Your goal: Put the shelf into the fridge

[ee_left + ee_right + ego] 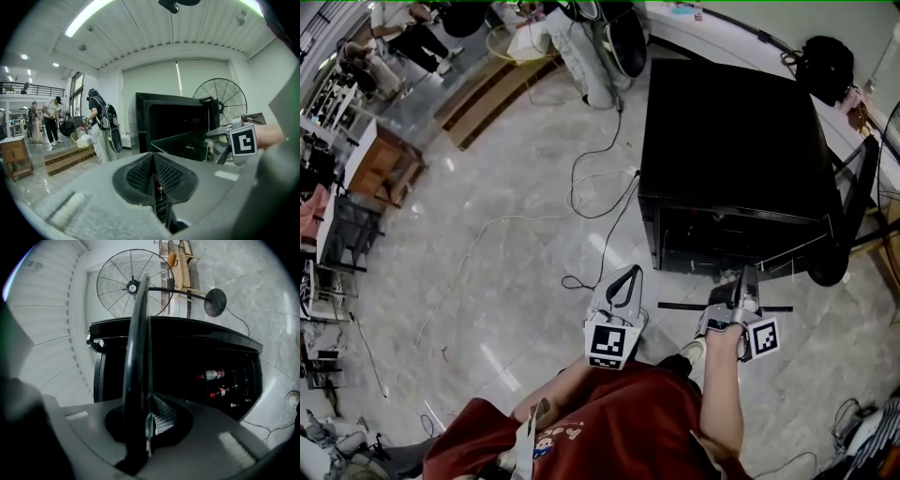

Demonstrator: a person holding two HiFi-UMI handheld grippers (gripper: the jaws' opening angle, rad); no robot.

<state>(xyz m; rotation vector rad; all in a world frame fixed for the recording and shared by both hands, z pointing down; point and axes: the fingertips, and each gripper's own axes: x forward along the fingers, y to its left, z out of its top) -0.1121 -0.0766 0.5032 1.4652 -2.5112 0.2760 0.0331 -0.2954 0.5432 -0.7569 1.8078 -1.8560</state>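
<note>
— While we look down from the head view, where do we see the glass shelf [680, 307]?

— We see it low in front of the black fridge [731, 159], on the near side of the open front. Its dark edge strip runs left to right, just above the grey marble floor [487, 281]. The fridge door [861, 187] stands open at the right.

— And what holds it?

— The right gripper [746, 281] holds it. In the right gripper view the shelf [138, 348] stands edge-on between the jaws, and the right gripper [145, 418] is closed tightly on it, with the pads pressing both faces.

— Is the shelf already inside?

— We cannot tell if its far edge has entered the opening. We do see bottles [211, 375] lying inside the fridge [187, 362], to the right of the shelf, and a big standing fan [129, 284] behind.

— What about the other tool?

— The left gripper [628, 281] hangs to the left of the shelf, apart from it. In its own view the left gripper [153, 161] has both jaws pressed together and nothing is between them. Far to the right there we see the marker cube [242, 140] of the right gripper, beside the fridge [173, 117].

— Anything else near us?

— A thin cable [591, 169] lies on the floor, left of the fridge.
</note>
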